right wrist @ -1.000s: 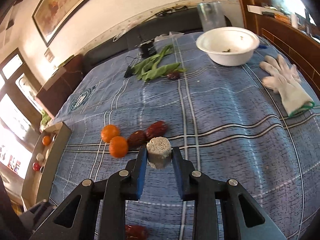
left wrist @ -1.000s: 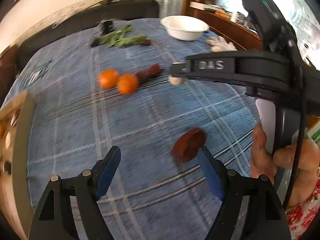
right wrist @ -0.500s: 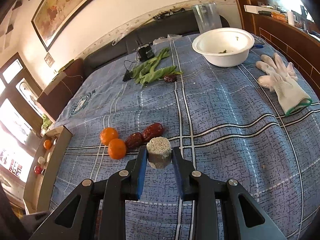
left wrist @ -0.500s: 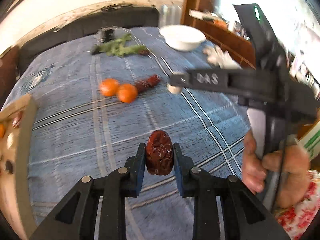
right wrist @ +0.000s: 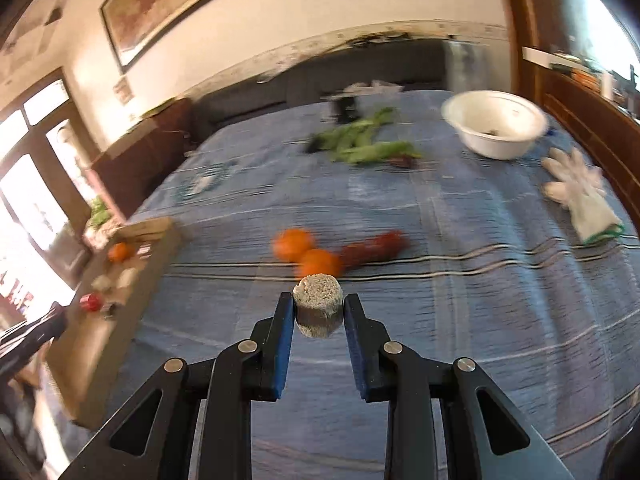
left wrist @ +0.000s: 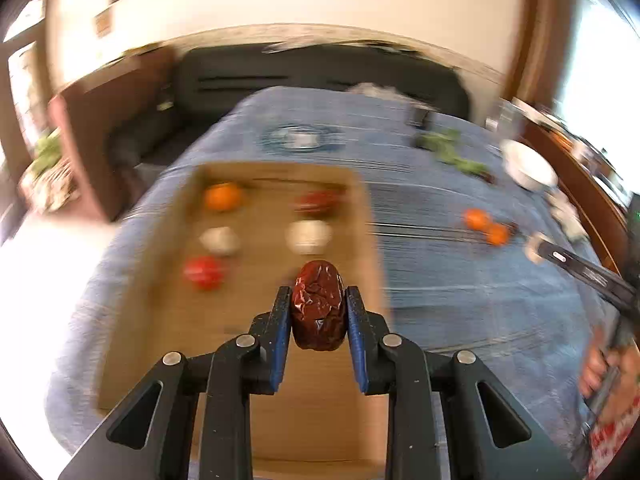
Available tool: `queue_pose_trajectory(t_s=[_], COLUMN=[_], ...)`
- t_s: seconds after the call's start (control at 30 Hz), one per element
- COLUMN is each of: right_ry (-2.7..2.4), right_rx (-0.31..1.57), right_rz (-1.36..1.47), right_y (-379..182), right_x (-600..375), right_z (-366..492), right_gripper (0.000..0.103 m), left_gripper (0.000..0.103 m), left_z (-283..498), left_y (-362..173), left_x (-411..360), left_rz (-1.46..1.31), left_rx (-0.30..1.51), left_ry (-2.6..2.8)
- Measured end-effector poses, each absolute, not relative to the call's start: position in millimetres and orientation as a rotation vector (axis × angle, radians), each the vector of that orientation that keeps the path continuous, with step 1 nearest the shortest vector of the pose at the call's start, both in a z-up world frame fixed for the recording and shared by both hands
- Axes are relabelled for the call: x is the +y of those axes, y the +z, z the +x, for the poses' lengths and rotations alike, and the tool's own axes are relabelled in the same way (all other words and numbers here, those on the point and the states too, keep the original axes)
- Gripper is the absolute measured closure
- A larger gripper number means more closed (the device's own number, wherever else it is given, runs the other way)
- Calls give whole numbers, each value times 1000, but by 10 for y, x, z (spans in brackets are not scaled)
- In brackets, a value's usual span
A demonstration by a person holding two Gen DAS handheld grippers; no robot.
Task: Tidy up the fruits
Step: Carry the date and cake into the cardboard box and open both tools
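Observation:
My left gripper (left wrist: 318, 300) is shut on a wrinkled dark red date (left wrist: 318, 307) and hangs over the near right part of a wooden tray (left wrist: 168, 320). The tray holds an orange (left wrist: 222, 197), a red fruit (left wrist: 203, 273), another red piece (left wrist: 318, 201) and two pale pieces (left wrist: 308, 236). My right gripper (right wrist: 318, 303) is shut on a pale round cylinder piece (right wrist: 318, 304) above the blue cloth. Just beyond it lie two oranges (right wrist: 306, 252) and dark red dates (right wrist: 376, 246). The tray (right wrist: 100, 320) shows at the left in the right wrist view.
A white bowl (right wrist: 496, 124), green bean pods (right wrist: 360, 144) and a white glove (right wrist: 580, 196) lie on the far and right side of the blue checked tablecloth (right wrist: 480, 280). A dark sofa (left wrist: 320, 76) runs behind the table. A person's hand (left wrist: 600, 368) holds the right gripper's handle.
My left gripper closed on the date, lifted it off the cloth and swung left over the wooden tray. My right gripper, still holding the pale piece, shifted left a little.

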State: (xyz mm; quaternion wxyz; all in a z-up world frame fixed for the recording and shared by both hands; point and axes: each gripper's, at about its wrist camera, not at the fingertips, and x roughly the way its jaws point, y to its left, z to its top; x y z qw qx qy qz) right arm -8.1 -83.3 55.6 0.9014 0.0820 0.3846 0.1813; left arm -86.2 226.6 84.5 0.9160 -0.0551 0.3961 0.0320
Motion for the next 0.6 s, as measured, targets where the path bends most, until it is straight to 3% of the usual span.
queue_pose_trajectory(t_s=[0.2,0.6], right_ry=[558,707], right_rx=[829,914], right_rz=[97,-86], right_y=[690,405], right_x=[110,1461], right_z=[-203,-348], right_gripper=[75,74], left_gripper=[78,78], left_z=[-784,-439], left_y=[651,349], left_x=[2853,2973], left_rz=[-186,-181], left_rx=[869,961], left_ry=[175,204])
